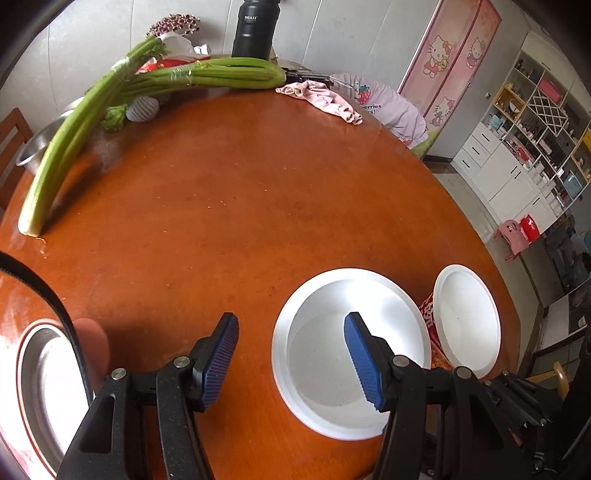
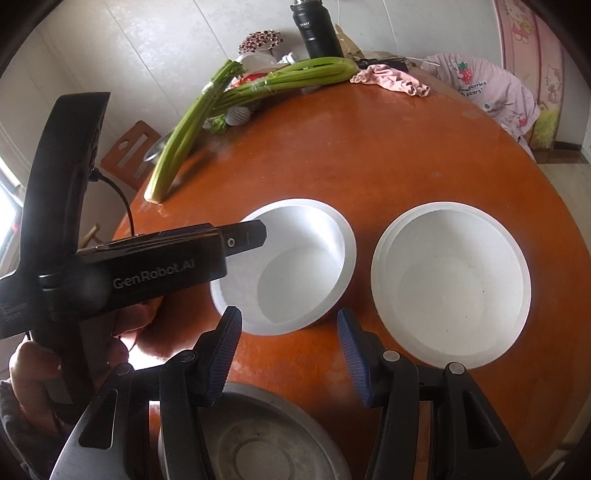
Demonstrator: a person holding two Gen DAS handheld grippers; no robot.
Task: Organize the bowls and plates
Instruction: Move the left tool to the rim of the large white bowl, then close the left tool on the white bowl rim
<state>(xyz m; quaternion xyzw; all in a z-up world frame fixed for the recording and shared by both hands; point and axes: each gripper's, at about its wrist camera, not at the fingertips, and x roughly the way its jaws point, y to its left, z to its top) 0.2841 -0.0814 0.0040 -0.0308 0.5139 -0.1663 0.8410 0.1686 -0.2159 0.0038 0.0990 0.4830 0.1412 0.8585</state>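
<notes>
Both grippers tilt steeply down toward a round reddish-brown table (image 2: pixel 369 155).

The left gripper (image 1: pixel 291 354) hangs over the near part of the table, its blue ribbed pads apart with nothing between them. In its own view the left pad sits over bare wood, and the right pad overlaps the near-left part of a white bowl (image 1: pixel 351 350). In the right wrist view the same gripper (image 2: pixel 255 234) reaches in from the left as a black body, its tip over the left rim of that white bowl (image 2: pixel 291 266), and a person's hand (image 2: pixel 74 343) is wrapped around its handle at the near left.

The right gripper (image 2: pixel 288 354) also has its jaws apart and empty. It is poised above the strip of table between the white bowl and a metal plate (image 2: pixel 266 443) lying at the near edge under its fingers.

A second white bowl (image 2: pixel 450 284) stands just right of the first, apart from it. In the left wrist view this second bowl (image 1: pixel 467 321) appears at the right, with something red and white showing beneath it.

Celery stalks (image 2: pixel 207 122) and a black flask (image 2: pixel 317 33) lie at the far side, with a pink cloth (image 2: pixel 391 79) far right.
</notes>
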